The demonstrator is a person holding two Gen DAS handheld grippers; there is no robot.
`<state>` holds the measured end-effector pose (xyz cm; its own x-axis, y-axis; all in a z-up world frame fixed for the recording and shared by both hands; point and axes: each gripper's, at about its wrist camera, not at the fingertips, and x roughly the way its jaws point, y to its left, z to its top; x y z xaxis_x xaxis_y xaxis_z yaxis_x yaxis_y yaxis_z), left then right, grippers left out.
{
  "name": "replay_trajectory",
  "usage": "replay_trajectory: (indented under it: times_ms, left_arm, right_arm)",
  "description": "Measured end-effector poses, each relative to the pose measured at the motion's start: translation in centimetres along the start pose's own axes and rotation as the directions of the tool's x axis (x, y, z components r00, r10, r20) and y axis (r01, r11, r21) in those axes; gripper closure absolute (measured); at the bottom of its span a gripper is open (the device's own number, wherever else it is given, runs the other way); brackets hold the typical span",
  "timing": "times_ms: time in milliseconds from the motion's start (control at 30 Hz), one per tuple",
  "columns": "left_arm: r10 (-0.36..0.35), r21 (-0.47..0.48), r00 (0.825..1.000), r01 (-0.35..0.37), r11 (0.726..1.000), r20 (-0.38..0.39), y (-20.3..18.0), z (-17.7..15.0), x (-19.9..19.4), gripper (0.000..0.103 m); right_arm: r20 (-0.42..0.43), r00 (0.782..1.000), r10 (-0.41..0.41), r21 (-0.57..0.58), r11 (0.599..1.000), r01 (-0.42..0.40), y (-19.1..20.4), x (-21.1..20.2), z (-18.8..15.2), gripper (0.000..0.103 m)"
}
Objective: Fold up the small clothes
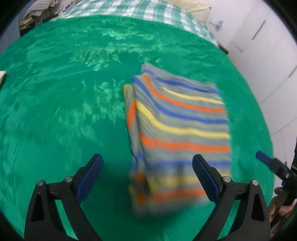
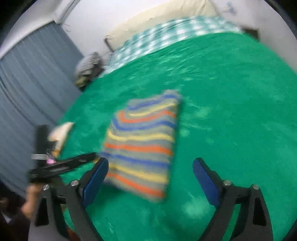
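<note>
Green plush blanket (image 1: 55, 111) covers the bed and carries everything I see. At its left edge, in the right wrist view, a small cream cloth (image 2: 61, 131) lies near where my left gripper (image 2: 78, 159) reaches in; motion blur hides its detail. In the left wrist view my left gripper (image 1: 147, 167) hovers with its jaws set wide apart and nothing between the blue pads (image 1: 89, 178).

Near the middle of the blanket lies the striped garment (image 1: 178, 129), folded into a compact rectangle with grey, blue, orange and yellow bands. Its near end falls between and past the left gripper's fingers; I cannot tell whether they touch it.

My right gripper (image 2: 150, 167) also has its jaws spread apart, empty, with the garment (image 2: 143, 146) ahead of its left finger. In the left wrist view this gripper (image 1: 263, 157) enters from the blanket's right edge, clear of the garment.

Beyond the blanket's far edge a green-and-white checked sheet (image 1: 130, 9) shows, with a pile of striped laundry (image 2: 89, 63) at its left corner.
</note>
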<state>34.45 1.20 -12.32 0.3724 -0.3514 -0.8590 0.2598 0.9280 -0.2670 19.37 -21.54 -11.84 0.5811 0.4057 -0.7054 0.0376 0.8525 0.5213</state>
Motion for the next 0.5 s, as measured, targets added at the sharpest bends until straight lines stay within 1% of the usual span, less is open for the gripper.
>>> replay_trajectory:
  times_ms: [67, 100, 133, 200, 233, 267, 300, 333, 400, 433, 500]
  left_arm:
    - [0.041, -0.002, 0.999, -0.041, 0.999, -0.018, 0.6, 1.2, 1.8, 0.006]
    - [0.048, -0.008, 0.998, -0.048, 0.999, -0.027, 0.9, 1.7, 2.6, 0.006]
    - [0.033, -0.013, 0.999, -0.033, 0.999, -0.036, 1.1, 2.0, 3.3, 0.006]
    - [0.007, 0.000, 0.999, -0.007, 1.000, -0.052, 0.8, 2.2, 4.1, 0.008]
    - [0.005, 0.016, 0.999, -0.005, 1.000, -0.053, 0.5, 2.3, 4.4, 0.012]
    - [0.009, 0.054, 0.999, -0.006, 0.999, -0.054, -0.2, 2.3, 4.7, 0.037]
    - [-0.006, 0.072, 0.998, 0.010, 0.997, -0.063, -0.7, 2.2, 4.9, 0.077]
    - [-0.014, 0.068, 0.997, 0.019, 0.997, -0.077, -1.0, 2.3, 5.2, 0.082]
    - [0.021, 0.072, 0.999, -0.017, 0.997, -0.050, -1.7, 2.2, 4.4, 0.087]
    - [0.028, 0.081, 0.999, -0.025, 0.996, -0.026, -2.1, 2.0, 3.5, 0.088]
    - [0.008, 0.094, 1.000, -0.011, 0.996, 0.024, -2.5, 1.6, 1.3, 0.088]
  right_arm:
    - [-0.060, 0.998, -0.013, 0.049, 0.999, 0.016, -1.4, 3.0, 1.4, 0.009]
    - [-0.066, 0.998, -0.007, 0.068, 0.998, 0.012, -2.0, 4.4, 2.0, 0.009]
    - [-0.066, 0.998, 0.000, 0.078, 0.997, 0.005, -2.3, 5.7, 2.4, 0.010]
    - [-0.070, 0.997, 0.028, 0.099, 0.995, -0.021, -2.7, 7.9, 3.0, 0.020]
    - [-0.082, 0.996, 0.045, 0.115, 0.993, -0.035, -2.7, 9.4, 3.3, 0.035]
    - [-0.090, 0.995, 0.040, 0.118, 0.993, -0.029, -2.4, 10.5, 3.5, 0.055]
    - [-0.097, 0.995, 0.014, 0.104, 0.995, -0.004, -2.0, 11.1, 3.6, 0.063]
    - [-0.100, 0.994, -0.041, 0.057, 0.997, 0.046, -1.0, 11.7, 3.6, 0.071]
    - [-0.083, 0.988, -0.130, -0.037, 0.991, 0.128, 1.1, 11.6, 3.6, 0.075]
    - [-0.065, 0.987, -0.148, -0.068, 0.987, 0.143, 1.9, 11.1, 3.7, 0.077]
    - [-0.004, 0.988, -0.155, -0.141, 0.978, 0.153, 4.2, 8.7, 3.7, 0.080]
